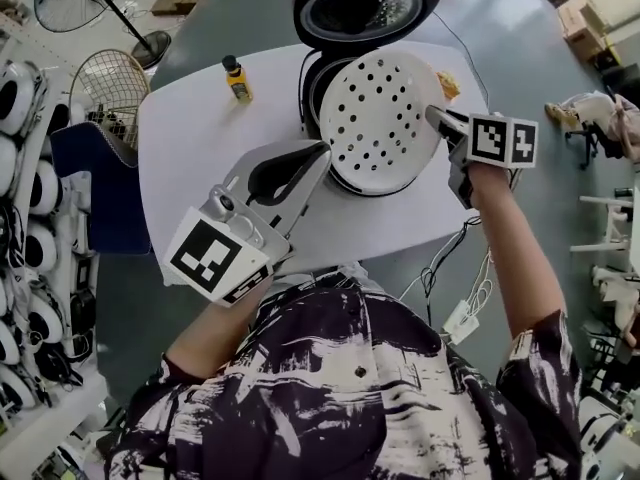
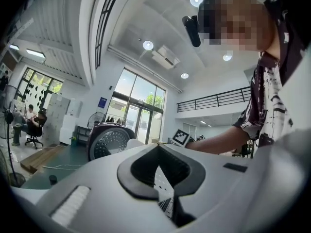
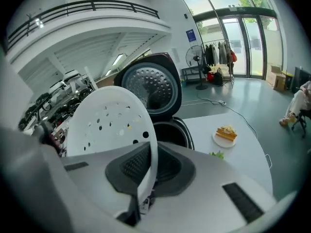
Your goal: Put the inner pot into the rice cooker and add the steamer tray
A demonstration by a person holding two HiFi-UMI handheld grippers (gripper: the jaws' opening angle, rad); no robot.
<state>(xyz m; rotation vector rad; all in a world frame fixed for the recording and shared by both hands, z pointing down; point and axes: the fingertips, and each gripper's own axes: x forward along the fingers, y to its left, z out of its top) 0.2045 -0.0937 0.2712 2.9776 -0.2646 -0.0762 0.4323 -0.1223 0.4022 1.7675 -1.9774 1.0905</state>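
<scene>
The white perforated steamer tray (image 1: 378, 120) hangs tilted over the front of the open rice cooker (image 1: 312, 80) and hides most of its well. My right gripper (image 1: 437, 118) is shut on the tray's right rim. In the right gripper view the tray (image 3: 109, 123) stands on edge between the jaws of that gripper (image 3: 148, 152), with the cooker's dark well (image 3: 170, 132) and raised lid (image 3: 148, 86) behind. I cannot make out the inner pot. My left gripper (image 1: 322, 151) points at the tray's left edge, its jaws a narrow gap apart and holding nothing.
The white table (image 1: 190, 148) carries a small yellow bottle (image 1: 237, 78) at the back left and a plate of cake (image 3: 226, 134) right of the cooker. Cables (image 1: 450, 258) hang off the table's right edge. A wire basket (image 1: 110, 83) and shelves stand at the left.
</scene>
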